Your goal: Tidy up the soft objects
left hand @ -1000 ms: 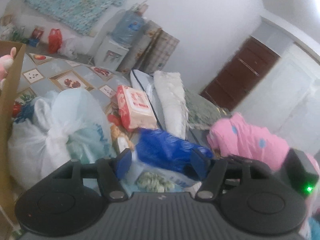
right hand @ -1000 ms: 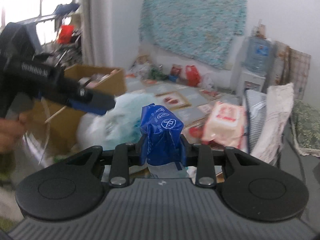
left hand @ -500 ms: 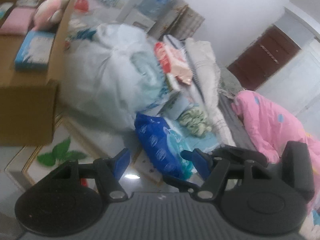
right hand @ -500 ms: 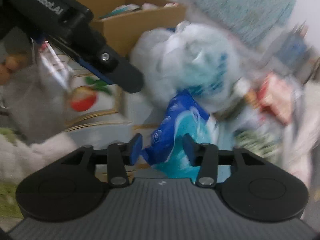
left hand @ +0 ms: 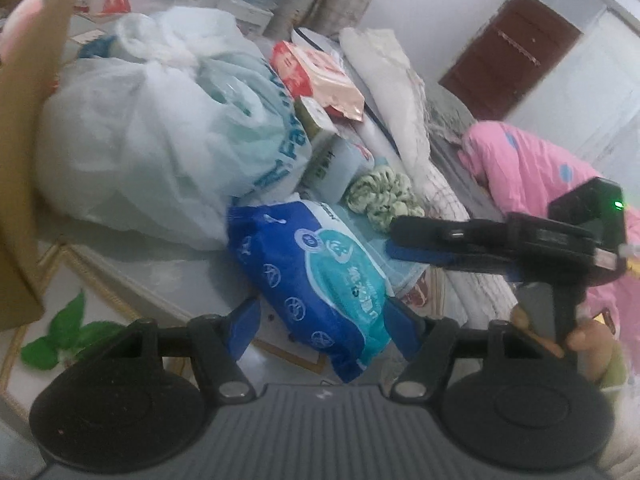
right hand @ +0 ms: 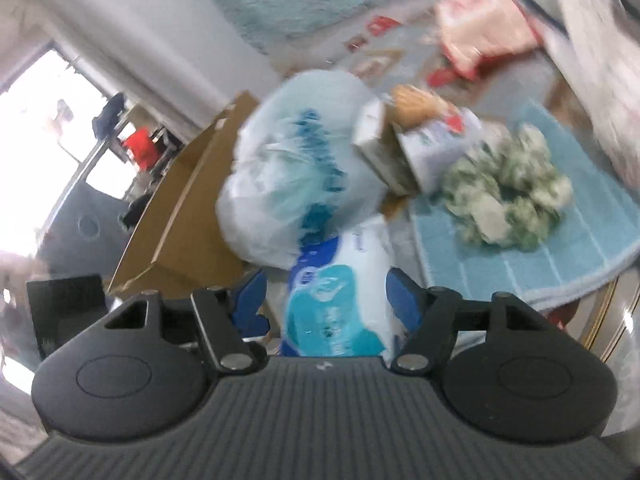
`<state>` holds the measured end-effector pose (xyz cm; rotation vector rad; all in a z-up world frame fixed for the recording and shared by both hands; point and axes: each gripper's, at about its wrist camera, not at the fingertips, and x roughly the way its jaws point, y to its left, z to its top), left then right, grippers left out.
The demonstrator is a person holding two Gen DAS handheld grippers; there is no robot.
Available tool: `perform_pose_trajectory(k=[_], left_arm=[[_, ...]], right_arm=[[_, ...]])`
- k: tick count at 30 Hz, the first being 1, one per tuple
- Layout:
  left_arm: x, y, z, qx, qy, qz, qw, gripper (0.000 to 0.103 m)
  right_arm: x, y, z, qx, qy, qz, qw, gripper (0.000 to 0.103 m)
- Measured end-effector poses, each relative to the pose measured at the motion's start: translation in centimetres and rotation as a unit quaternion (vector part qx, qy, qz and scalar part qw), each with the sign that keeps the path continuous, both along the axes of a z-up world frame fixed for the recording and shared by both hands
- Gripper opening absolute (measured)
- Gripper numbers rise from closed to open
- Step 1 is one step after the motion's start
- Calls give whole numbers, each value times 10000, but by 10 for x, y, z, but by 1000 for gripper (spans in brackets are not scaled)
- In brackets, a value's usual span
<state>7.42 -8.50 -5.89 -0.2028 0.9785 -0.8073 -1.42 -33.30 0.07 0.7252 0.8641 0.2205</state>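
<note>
The blue and teal soft plastic pack of wipes (left hand: 316, 280) lies on the pale patterned floor (left hand: 132, 280) in the lower middle of the left wrist view, between the two blue pads of the left hand-held gripper (left hand: 320, 330). Those jaws stand wide — neither pad visibly presses the pack. Just above it sits a bulging white tied plastic bag (left hand: 152, 140), with a brown cardboard box (left hand: 20, 160) along the left edge. A green and white knotted cloth bundle (left hand: 380, 198) rests on a light blue mat to the right of centre. The right hand-held gripper (left hand: 404, 238) reaches in from the right edge, held by a hand (left hand: 576, 340).

In the right wrist view, blurred, the same pack (right hand: 340, 300) sits low in the middle between the right gripper's (right hand: 326, 300) blue pads; its jaws are opening, with gaps on both sides — nothing gripped. The white bag (right hand: 296, 176) lies above, the bundle (right hand: 508, 196) to the right.
</note>
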Motion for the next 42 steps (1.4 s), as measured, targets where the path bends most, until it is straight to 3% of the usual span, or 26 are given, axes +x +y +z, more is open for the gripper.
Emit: perform_pose_trajectory(k=[3, 9, 14, 21, 32, 37, 42], left_arm=[[6, -6, -4, -5, 56, -50, 10000, 66], [12, -7, -10, -38, 302, -144, 9994, 68], [6, 2, -7, 122, 251, -321, 9991, 70], [9, -7, -8, 428, -55, -363, 9984, 70], [6, -17, -12, 616, -153, -146, 9979, 71], [-6, -16, 1, 602, -321, -162, 9975, 71], [-21, -9, 30, 486, -759, -83, 9959, 71]], right_arm=[[5, 1, -16, 102, 379, -129, 9991, 61], [-1, 9, -34, 512, 573, 71, 9970, 63], [-3, 16, -37, 769, 710, 222, 9943, 65], [1, 8, -54, 953, 783, -142, 9923, 58], [-2, 17, -56, 831, 477, -36, 9954, 43], [-4, 24, -47, 845, 391, -93, 9956, 42], [-12, 29, -16, 749, 48, -82, 9971, 42]])
